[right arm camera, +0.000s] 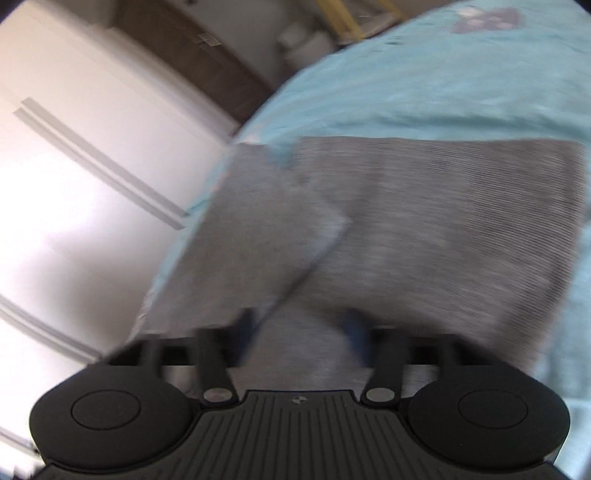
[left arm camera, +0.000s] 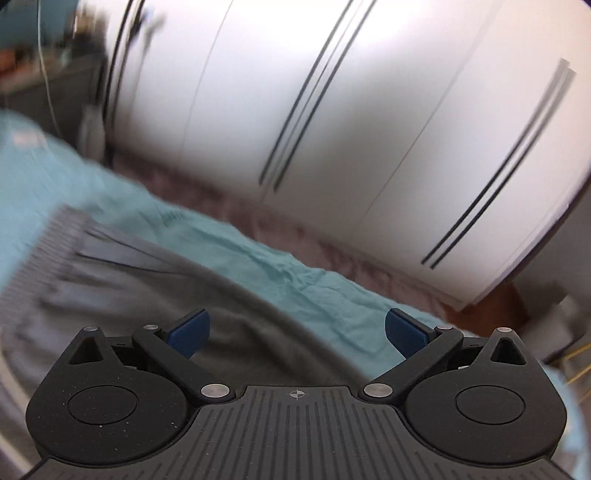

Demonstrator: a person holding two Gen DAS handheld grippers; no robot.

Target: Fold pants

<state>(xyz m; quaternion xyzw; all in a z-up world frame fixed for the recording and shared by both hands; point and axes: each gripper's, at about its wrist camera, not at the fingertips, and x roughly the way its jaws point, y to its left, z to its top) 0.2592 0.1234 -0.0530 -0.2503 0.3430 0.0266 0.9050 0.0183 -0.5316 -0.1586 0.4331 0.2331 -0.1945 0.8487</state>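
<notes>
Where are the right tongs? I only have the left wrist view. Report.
Observer: The right tongs hang over the grey pants, jaws apart. The picture is blurred, but no cloth looks pinched.
Operator: Describe how the pants lie there.
Observer: One panel lies diagonally over the rest, its edge running toward the tongs.
Operator: Tell me what is beyond the pants.
Observer: Teal bedsheet, with a purplish patch near its far end, too blurred to identify.
</notes>
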